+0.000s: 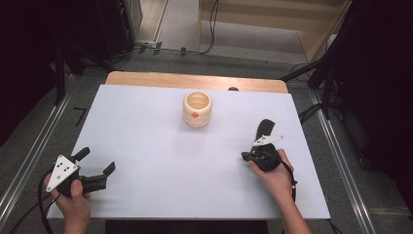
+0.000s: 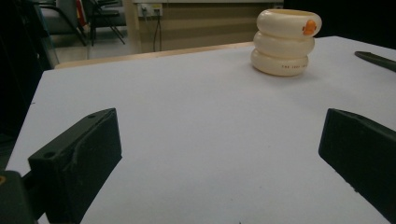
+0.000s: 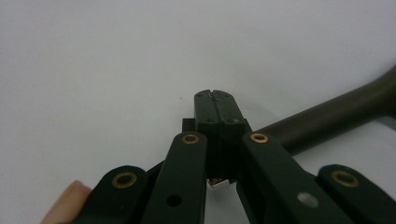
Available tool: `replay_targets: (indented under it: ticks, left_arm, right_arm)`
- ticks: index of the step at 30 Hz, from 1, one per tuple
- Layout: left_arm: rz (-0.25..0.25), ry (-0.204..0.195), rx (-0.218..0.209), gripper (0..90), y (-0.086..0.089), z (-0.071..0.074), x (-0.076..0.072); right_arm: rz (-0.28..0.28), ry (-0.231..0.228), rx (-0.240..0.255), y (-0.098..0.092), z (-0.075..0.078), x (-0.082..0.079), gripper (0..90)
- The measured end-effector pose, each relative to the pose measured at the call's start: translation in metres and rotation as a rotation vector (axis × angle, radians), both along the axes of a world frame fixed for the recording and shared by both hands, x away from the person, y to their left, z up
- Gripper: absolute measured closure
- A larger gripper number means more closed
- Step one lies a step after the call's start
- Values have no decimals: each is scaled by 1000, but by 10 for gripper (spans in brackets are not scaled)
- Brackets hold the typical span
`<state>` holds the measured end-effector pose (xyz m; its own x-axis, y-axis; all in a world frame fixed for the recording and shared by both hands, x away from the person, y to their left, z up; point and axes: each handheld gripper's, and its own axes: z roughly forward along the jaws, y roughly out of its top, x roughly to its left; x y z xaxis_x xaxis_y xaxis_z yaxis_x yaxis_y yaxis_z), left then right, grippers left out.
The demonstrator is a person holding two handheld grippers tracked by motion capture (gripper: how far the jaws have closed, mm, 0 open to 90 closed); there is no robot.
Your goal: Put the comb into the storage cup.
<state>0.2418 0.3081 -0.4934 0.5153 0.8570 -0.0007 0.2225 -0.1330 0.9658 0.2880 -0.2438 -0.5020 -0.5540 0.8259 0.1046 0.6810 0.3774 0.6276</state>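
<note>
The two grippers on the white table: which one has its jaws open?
The left gripper, at the near left of the board. Its jaws stand wide apart with nothing between them, while the right gripper has its jaws pressed together.

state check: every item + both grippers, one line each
cup: upright on the board, mouth open, looks empty from above, untouched
dark tool: lying flat on the board beside the right gripper, not gripped
left gripper: jaws open, nothing between them, low over the board
right gripper: jaws shut together, nothing between them, tips down at the board
</note>
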Motion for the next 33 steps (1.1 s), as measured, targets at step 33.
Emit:
replay_targets:
  ticks: [33]
  left_arm:
    - [-1, -1, 9, 0, -1, 0, 0]
  right_arm:
    - [-78, 31, -59, -51, 0, -8, 880]
